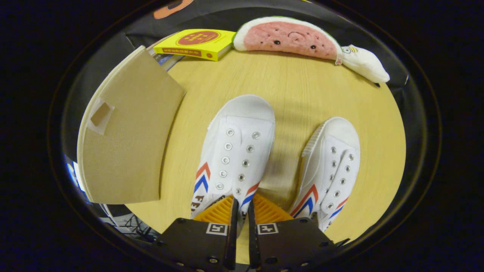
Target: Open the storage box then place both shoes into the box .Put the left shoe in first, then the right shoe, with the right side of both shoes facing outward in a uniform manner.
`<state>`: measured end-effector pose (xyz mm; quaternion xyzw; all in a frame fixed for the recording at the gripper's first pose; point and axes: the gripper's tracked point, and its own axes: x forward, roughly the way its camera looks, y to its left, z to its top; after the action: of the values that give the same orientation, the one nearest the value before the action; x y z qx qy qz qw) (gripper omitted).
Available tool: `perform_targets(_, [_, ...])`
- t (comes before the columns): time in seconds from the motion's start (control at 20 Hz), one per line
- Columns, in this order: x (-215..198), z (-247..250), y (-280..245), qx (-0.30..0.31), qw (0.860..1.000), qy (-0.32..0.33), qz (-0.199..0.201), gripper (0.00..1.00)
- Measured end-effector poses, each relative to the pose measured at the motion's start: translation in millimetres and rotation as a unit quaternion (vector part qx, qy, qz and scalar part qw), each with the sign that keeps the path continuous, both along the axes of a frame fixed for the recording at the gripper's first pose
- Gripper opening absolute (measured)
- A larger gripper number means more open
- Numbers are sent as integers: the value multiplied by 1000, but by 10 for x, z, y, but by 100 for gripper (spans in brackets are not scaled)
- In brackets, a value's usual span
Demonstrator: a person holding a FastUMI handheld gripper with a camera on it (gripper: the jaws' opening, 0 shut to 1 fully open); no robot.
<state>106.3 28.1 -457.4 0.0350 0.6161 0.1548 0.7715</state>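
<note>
Two white canvas shoes with red and blue chevrons lie toes away from me on the wooden table (pixel 295 83). The larger-looking shoe (pixel 236 143) is just ahead of my fingers, and its collar edge runs into the narrow gap between them. My gripper (pixel 242 207) is shut on that collar edge. This shoe looks raised, with a shadow on the table to its right. The second shoe (pixel 332 166) rests on the table to the right of it, apart from my fingers. The beige fabric storage box (pixel 128 143) stands to the left of the held shoe, showing a flat panel with a clear pocket.
A yellow book (pixel 196 43) lies beyond the box on other books. A watermelon-slice plush (pixel 287 37) and a white plush (pixel 365 62) sit along the table's far edge. Bare tabletop lies between the shoes and the plush toys.
</note>
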Motion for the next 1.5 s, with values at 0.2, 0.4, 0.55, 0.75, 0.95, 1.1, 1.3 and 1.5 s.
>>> perform_targets(0.2, [-12,31,-53,72,997,13,-24,0])
perform_targets(0.4, [-92,223,-47,116,993,12,-31,0])
perform_targets(0.55, [-66,482,-21,135,990,-12,-35,0])
perform_targets(0.75, [-64,1049,161,160,986,-44,-26,0])
perform_targets(0.95, [-94,1648,479,178,981,-74,-14,0])
perform_targets(1.1, [-125,1970,788,175,980,-93,8,0])
perform_targets(1.3, [-173,2143,1291,165,981,-99,27,0])
perform_targets(1.5, [-119,2065,1833,143,984,-108,17,0])
